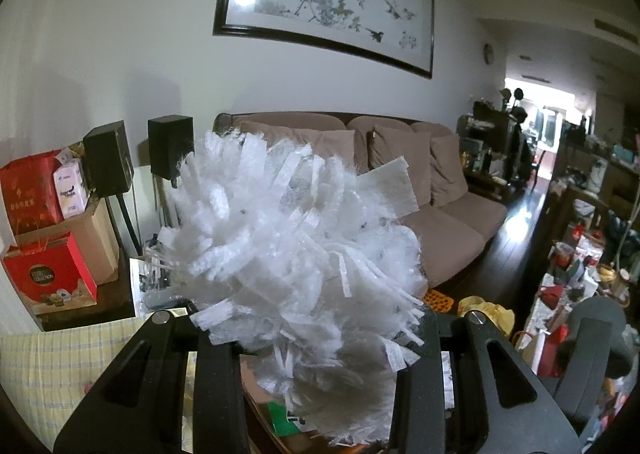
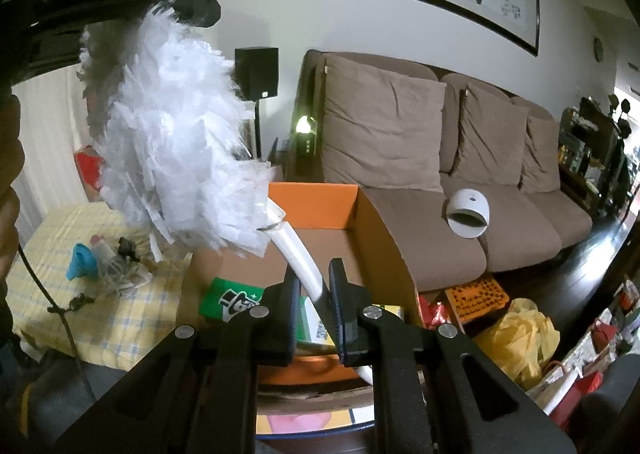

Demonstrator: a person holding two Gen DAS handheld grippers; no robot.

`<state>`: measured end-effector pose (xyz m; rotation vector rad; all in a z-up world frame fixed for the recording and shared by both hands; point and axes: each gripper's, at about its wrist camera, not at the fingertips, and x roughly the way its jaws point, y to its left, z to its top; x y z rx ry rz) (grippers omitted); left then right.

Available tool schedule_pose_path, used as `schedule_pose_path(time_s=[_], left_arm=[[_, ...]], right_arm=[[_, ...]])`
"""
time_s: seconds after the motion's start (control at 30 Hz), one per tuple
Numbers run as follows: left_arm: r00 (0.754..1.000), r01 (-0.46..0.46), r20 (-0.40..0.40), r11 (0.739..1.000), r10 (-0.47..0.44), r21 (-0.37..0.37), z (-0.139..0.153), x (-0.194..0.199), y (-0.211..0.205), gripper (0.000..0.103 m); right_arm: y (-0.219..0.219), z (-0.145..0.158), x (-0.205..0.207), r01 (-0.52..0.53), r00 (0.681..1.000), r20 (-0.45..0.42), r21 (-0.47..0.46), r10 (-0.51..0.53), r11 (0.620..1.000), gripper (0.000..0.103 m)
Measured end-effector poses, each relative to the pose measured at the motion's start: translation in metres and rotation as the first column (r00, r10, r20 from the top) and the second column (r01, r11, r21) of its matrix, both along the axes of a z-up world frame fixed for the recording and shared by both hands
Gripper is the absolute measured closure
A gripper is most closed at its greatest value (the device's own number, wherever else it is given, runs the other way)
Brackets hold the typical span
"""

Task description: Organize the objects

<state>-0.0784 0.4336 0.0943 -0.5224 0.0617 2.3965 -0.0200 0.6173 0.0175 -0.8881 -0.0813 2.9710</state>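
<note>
The duster (image 2: 168, 141) hangs across the left half of the right wrist view, its fluffy white head rising to the upper left and its curved white handle (image 2: 304, 254) running down to the lower middle, over the open orange cardboard box (image 2: 376, 238). The right gripper (image 2: 315, 294) has its jaws drawn narrow on that handle; the left gripper (image 1: 316, 318) holds the fluffy head between its fingers, and in the right wrist view it shows at the top left, buried in the strips. Both ends are held at once — so the likely trouble, I judge, is a tug between the two hands: the soft strips could tear or slide out of the left grip, letting the head swing. The smooth, curved handle may also twist in the right grip. If lowered carelessly, the bulky head could catch the box's upright flap — or settle on the green packet (image 2: 234, 300) inside and leave the duster sticking out.
</note>
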Motion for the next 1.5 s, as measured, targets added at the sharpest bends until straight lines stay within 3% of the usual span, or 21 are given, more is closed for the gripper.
schedule_pose_path(time_s=[0.5, 1.0, 1.5], left_arm=[[0.999, 0.013, 0.033, 1.000, -0.013, 0.007, -0.005, -0.004, 0.001, 0.071], [1.000, 0.009, 0.030, 1.000, -0.008, -0.025, 0.003, 0.003, 0.004, 0.071], [0.998, 0.018, 0.062, 1.000, -0.017, -0.012, -0.007, -0.002, 0.009, 0.071]], right_arm=[[0.004, -0.002, 0.000, 0.024, 1.000, -0.006, 0.008, -0.024, 1.000, 0.090], [-0.014, 0.001, 0.002, -0.042, 0.999, -0.027, 0.060, 0.044, 0.997, 0.091], [-0.003, -0.003, -0.001, -0.006, 1.000, -0.009, 0.053, 0.007, 0.999, 0.091]])
